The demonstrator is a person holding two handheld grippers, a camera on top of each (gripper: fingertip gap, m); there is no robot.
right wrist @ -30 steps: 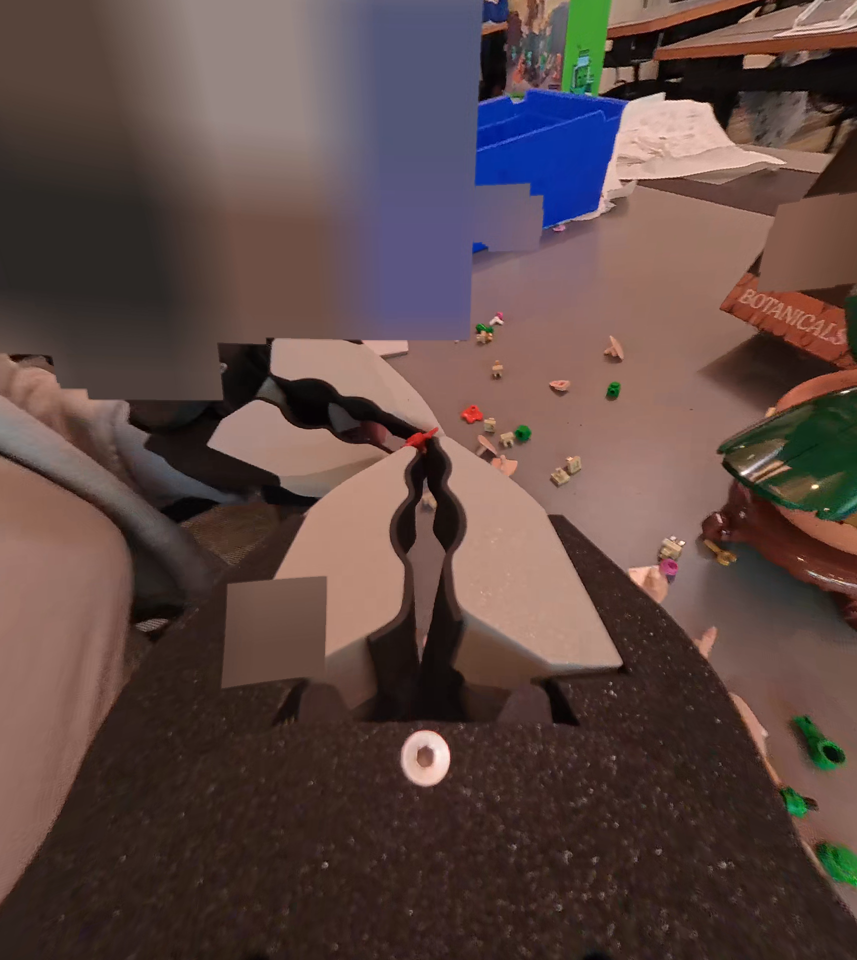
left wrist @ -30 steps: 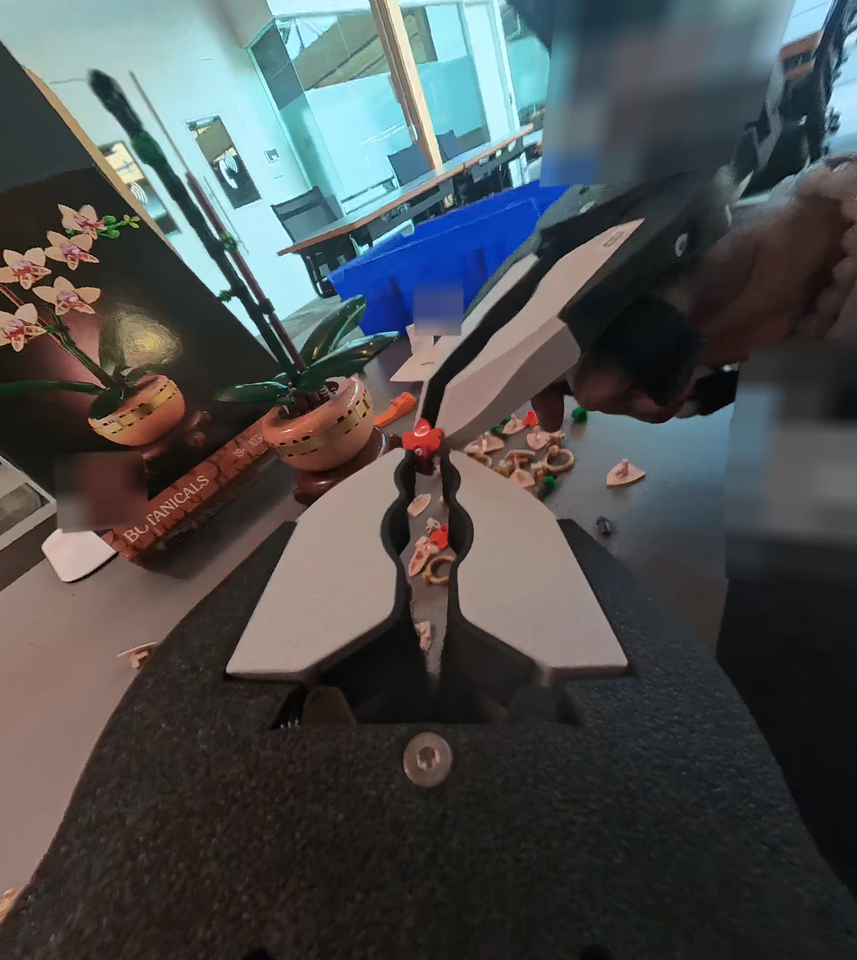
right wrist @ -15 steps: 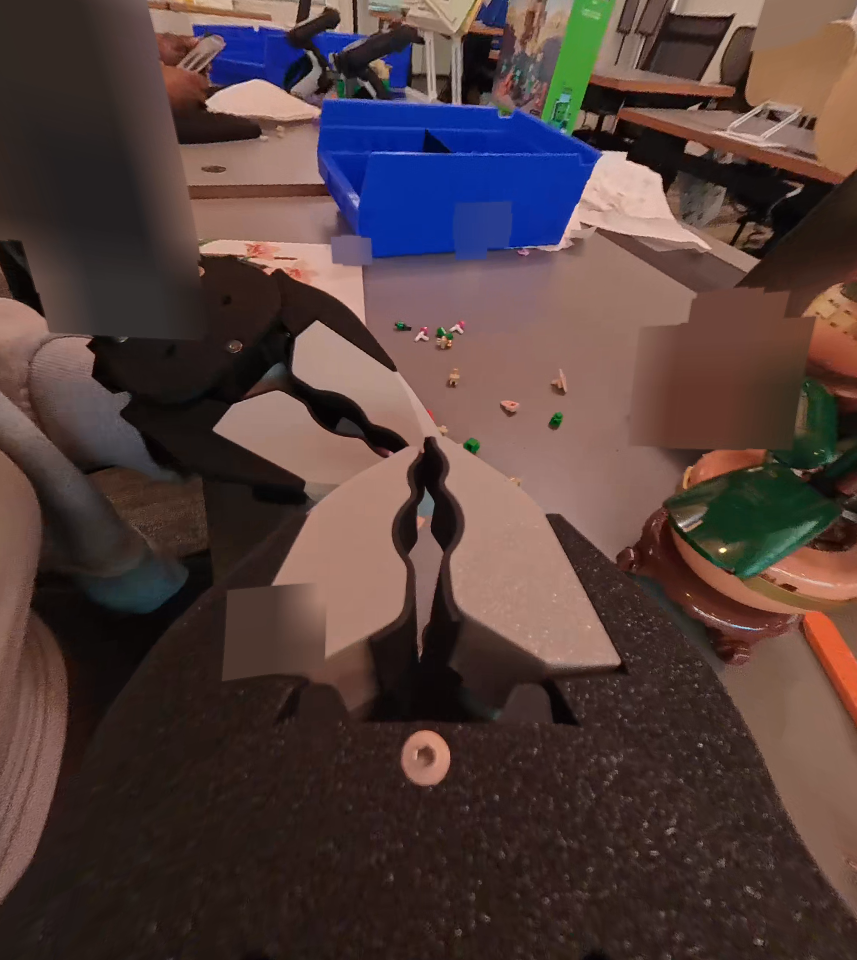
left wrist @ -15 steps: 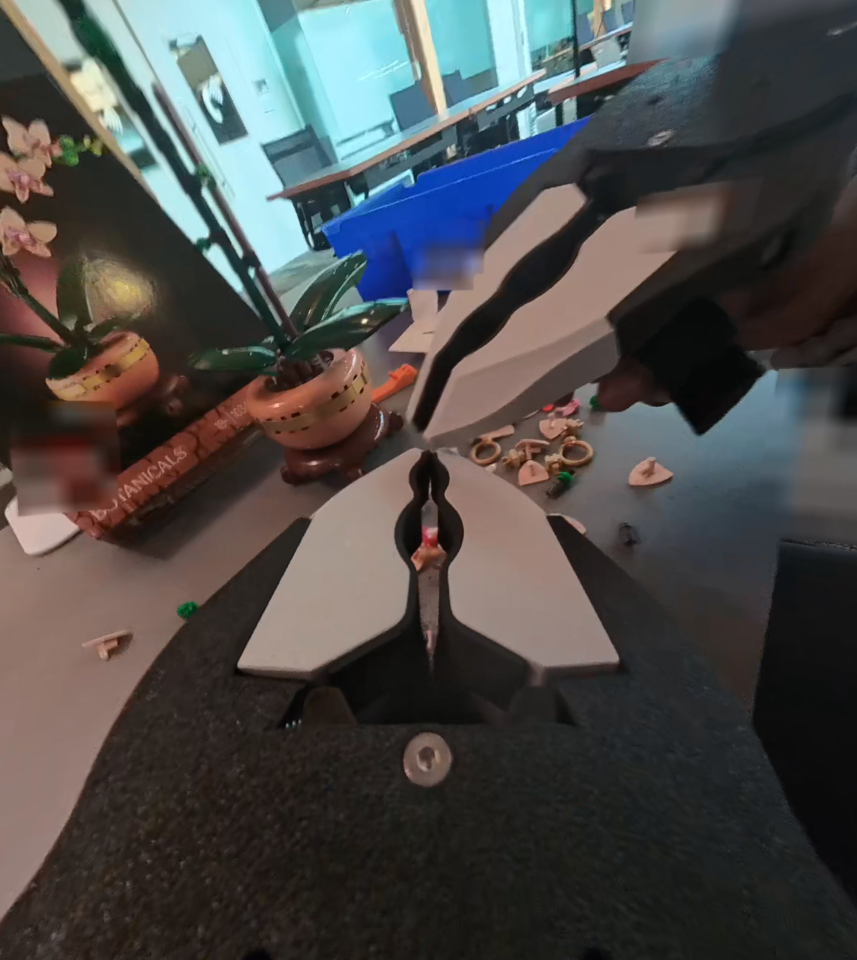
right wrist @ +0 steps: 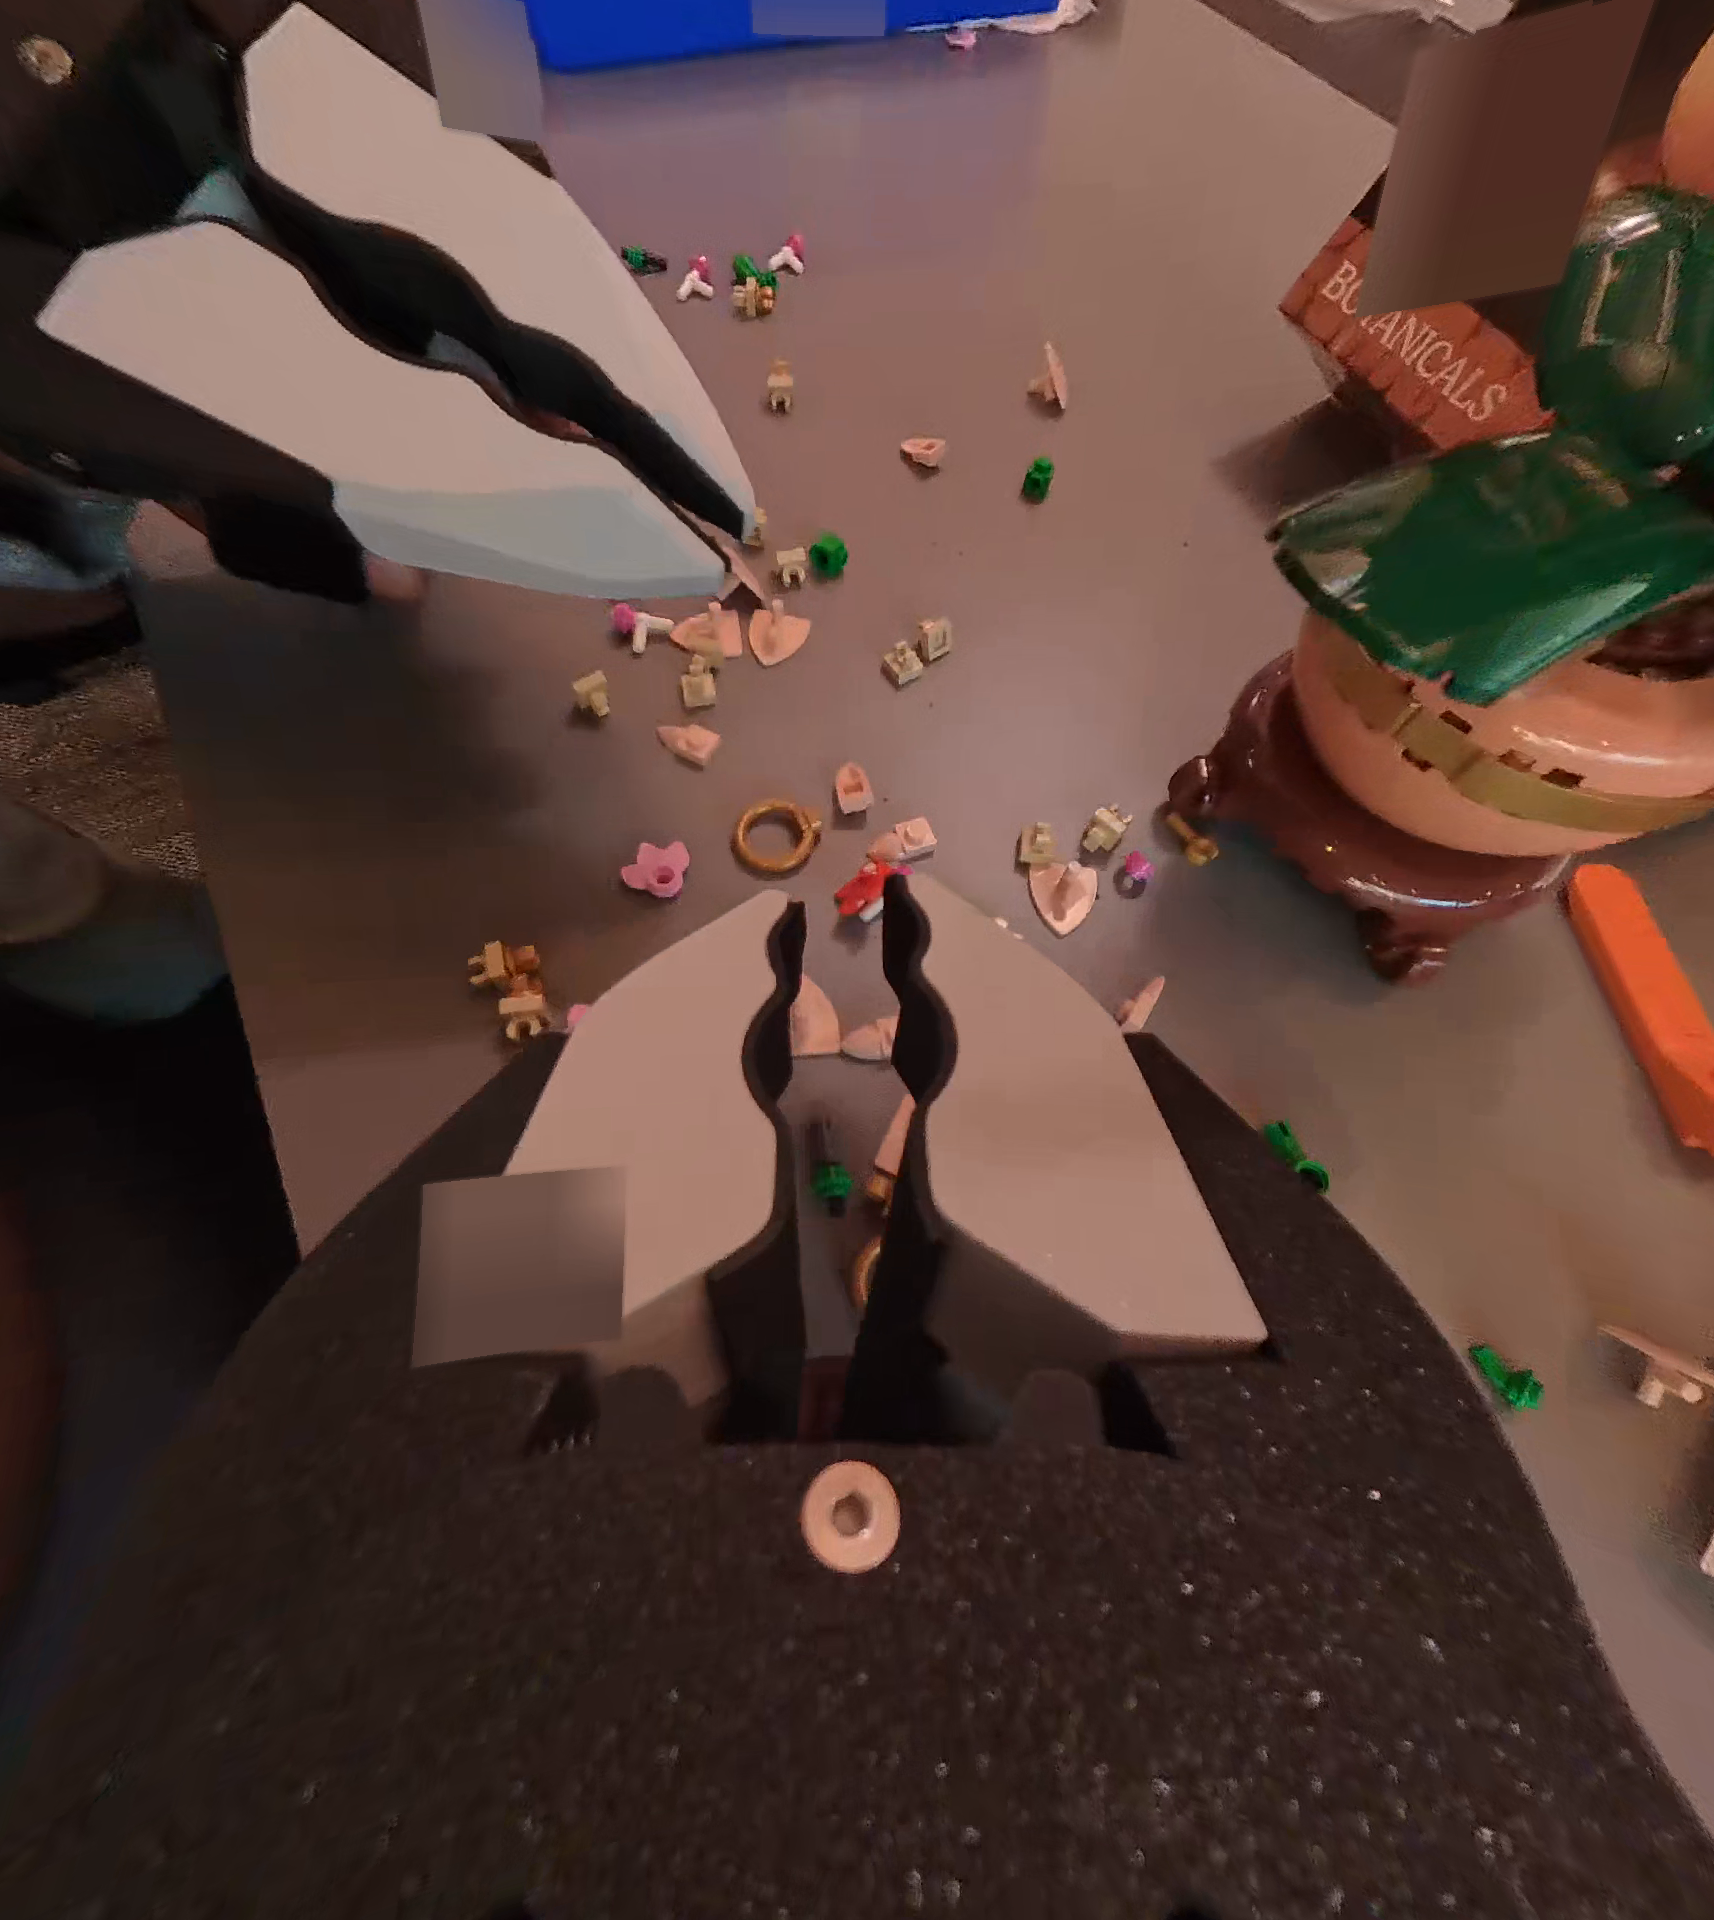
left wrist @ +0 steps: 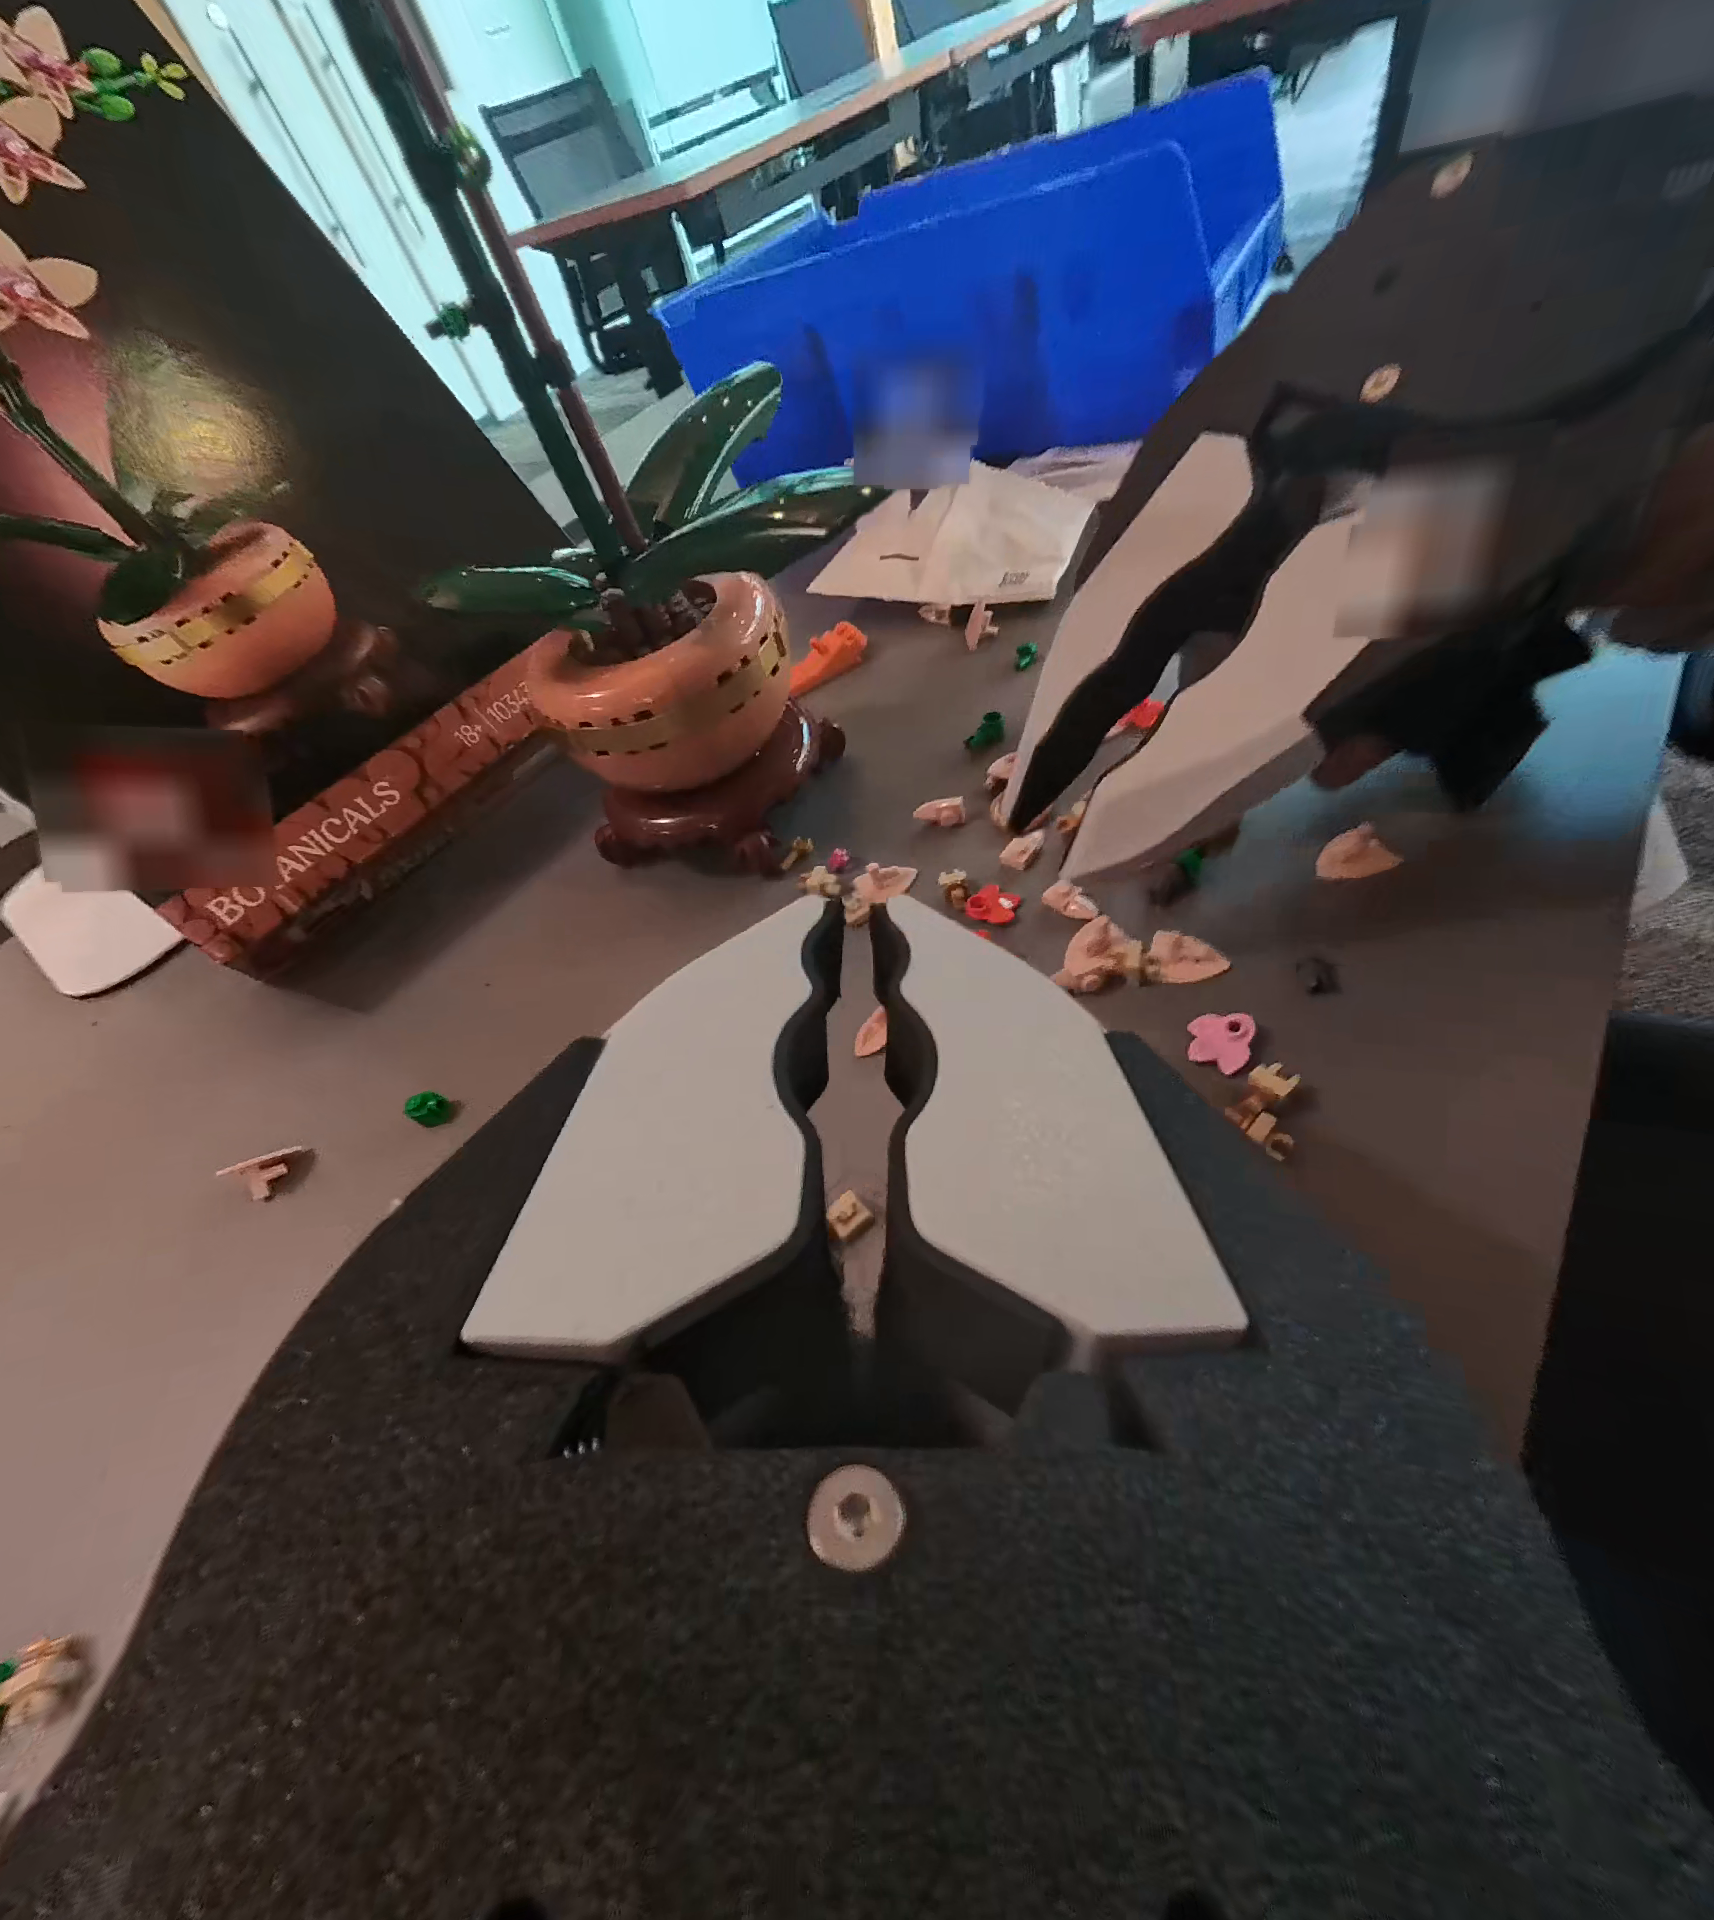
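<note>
- Left wrist view: the left gripper (left wrist: 855,914), grey-fingered with black wavy pads, hangs just above the grey table (left wrist: 209,1091); its jaws stand slightly apart with nothing between them.
- Its tips are close over a cluster of small tan and pink plastic bricks (left wrist: 858,883), beside a small red flower-shaped brick (left wrist: 991,904).
- Ahead to the left stands the brick-built tan flowerpot with dark green leaves (left wrist: 671,675), touching or just in front of the dark product box with printed orchids (left wrist: 209,416).
- A blue plastic bin (left wrist: 988,301) sits farther back, a white paper sheet (left wrist: 957,540) in front of it.
- Right wrist view: the right gripper (right wrist: 840,902) has its jaws open, empty, tips low over the table.
- A red-and-white small brick piece (right wrist: 861,888) lies at the right fingertip; whether they touch I cannot tell.
- A gold ring piece (right wrist: 775,834) and a pink flower piece (right wrist: 657,868) lie just beyond the tips.
- An orange brick-separator tool (right wrist: 1684,1039) lies to the right, near the pot's brown base (right wrist: 1372,873).
</note>
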